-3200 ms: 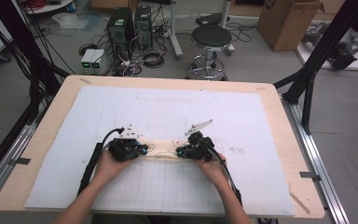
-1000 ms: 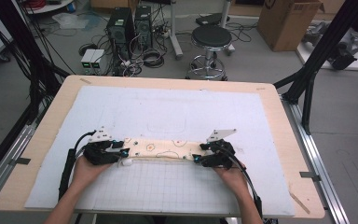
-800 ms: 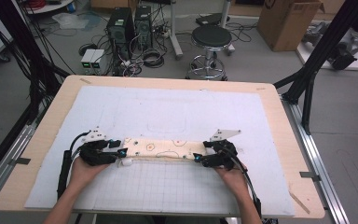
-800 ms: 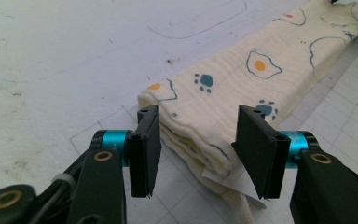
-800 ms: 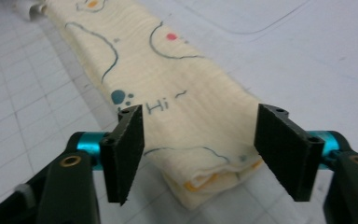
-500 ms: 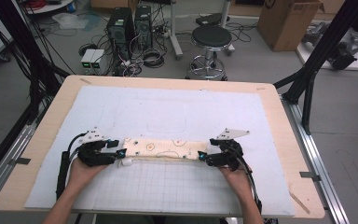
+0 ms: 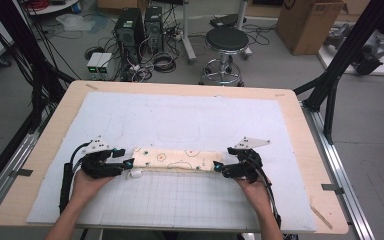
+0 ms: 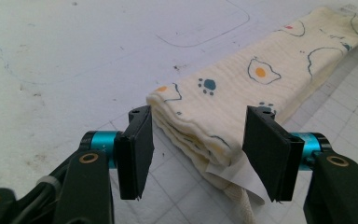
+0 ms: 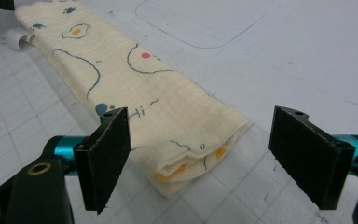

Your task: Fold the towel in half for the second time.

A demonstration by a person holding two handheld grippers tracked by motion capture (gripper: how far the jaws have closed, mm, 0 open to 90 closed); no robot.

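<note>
A cream cloth (image 7: 175, 160) printed with fried eggs and paw marks lies folded into a long narrow strip on the white mat (image 7: 190, 115). My left gripper (image 7: 128, 166) is at the strip's left end. In the left gripper view the cloth (image 8: 242, 88) and its white label lie between the jaws of that gripper (image 8: 196, 149), which stands open and does not touch them. My right gripper (image 7: 217, 167) is at the strip's right end. In the right gripper view this gripper (image 9: 205, 154) is open, with the folded end of the cloth (image 9: 135, 79) between the jaws.
The mat carries a printed grid near me and faint drawn outlines (image 7: 180, 132) farther back. It covers a wooden table (image 7: 300, 130) whose bare rim frames it. Beyond the far edge a stool (image 7: 225, 42), computer towers (image 7: 140, 25) and a cardboard box (image 7: 312, 22) stand on the floor.
From close together at the middle, both grippers have moved apart to the cloth's two ends. The cloth now lies drawn out long. In the last second the hands drew slightly outward.
</note>
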